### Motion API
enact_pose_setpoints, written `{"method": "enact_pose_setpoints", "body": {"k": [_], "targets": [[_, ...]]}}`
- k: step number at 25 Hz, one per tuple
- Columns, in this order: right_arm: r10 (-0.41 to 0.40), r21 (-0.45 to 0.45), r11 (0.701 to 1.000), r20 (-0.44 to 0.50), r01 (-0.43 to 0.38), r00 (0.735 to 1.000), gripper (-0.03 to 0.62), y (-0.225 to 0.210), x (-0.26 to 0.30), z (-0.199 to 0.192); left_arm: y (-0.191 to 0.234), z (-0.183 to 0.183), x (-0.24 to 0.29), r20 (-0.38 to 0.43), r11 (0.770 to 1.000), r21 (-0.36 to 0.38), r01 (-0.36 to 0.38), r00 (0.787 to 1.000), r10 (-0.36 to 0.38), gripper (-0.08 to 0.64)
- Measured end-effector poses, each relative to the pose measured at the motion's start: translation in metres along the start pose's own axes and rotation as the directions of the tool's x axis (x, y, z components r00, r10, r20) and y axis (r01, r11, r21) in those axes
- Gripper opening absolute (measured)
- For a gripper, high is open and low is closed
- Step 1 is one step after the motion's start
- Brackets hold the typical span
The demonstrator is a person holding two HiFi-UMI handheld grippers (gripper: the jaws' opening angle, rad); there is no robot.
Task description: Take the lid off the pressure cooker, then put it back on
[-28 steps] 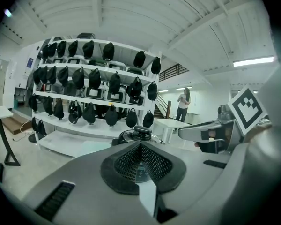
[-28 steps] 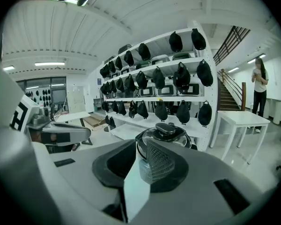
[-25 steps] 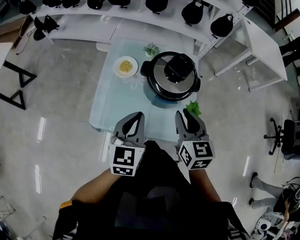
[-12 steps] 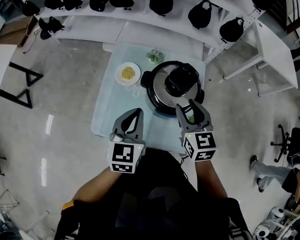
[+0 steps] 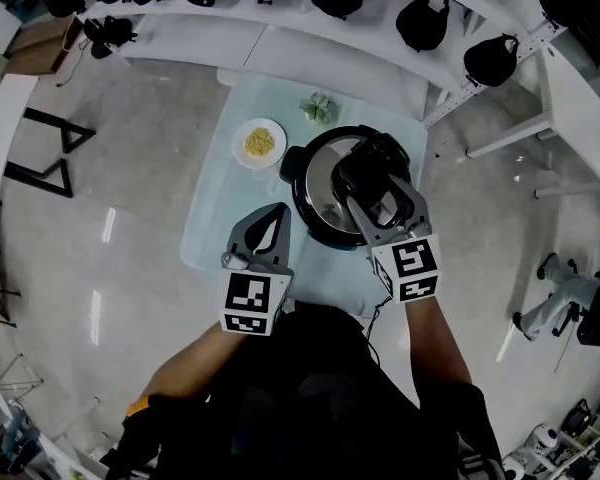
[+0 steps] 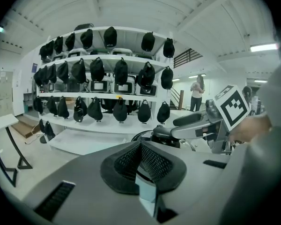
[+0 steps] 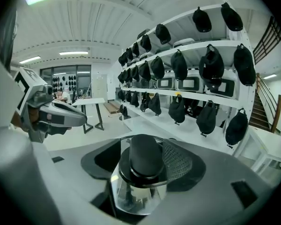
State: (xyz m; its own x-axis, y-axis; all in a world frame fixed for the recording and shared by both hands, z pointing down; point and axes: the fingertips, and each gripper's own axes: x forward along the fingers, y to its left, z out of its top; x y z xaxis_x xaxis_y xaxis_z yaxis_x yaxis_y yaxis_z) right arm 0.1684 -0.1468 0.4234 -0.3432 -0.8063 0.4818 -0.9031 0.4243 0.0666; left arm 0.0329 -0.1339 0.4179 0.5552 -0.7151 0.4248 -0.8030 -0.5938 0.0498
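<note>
- The round pressure cooker [image 5: 302, 208], black-bodied under a shiny steel lid [image 5: 325, 203], stands on the pale, glossy table [image 5: 215, 223].
- The right gripper [image 5: 380, 196] is opening its jaws, and its mesh-textured pads flank the lid's smooth, domed black knob [image 7: 144, 156].
- The left gripper [image 5: 277, 213] hovers beside the cooker with its black mesh pads pressed together and nothing between them.

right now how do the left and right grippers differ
The left gripper has its jaws together, empty; the right gripper has jaws opening around the lid knob. The left gripper hangs over the table, short of the pressure cooker; the right gripper is over its lid. Both point toward the shelves.
</note>
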Motion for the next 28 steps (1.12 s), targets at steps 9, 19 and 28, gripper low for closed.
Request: {"method": "enact_pose_setpoints", "body": {"k": [9, 19, 28], "targets": [[0.114, -0.064, 0.991, -0.074, -0.119, 0.991, 0.298, -0.003, 0.037, -0.016, 0.001, -0.009, 0.028, -0.047, 1.0, -0.011, -0.027, 0.999, 0.026, 0.007], [0.19, -0.109, 0.973, -0.102, -0.201, 0.976, 0.305, 0.003, 0.052, -0.025, 0.003, -0.019, 0.033, -0.072, 0.998, -0.026, -0.051, 0.996, 0.049, 0.006], [0.31, -0.177, 0.929, -0.111, -0.326, 0.944, 0.304, 0.005, 0.049, -0.024, -0.002, -0.023, 0.035, -0.096, 0.999, -0.023, -0.045, 0.994, 0.042, 0.006]]}}
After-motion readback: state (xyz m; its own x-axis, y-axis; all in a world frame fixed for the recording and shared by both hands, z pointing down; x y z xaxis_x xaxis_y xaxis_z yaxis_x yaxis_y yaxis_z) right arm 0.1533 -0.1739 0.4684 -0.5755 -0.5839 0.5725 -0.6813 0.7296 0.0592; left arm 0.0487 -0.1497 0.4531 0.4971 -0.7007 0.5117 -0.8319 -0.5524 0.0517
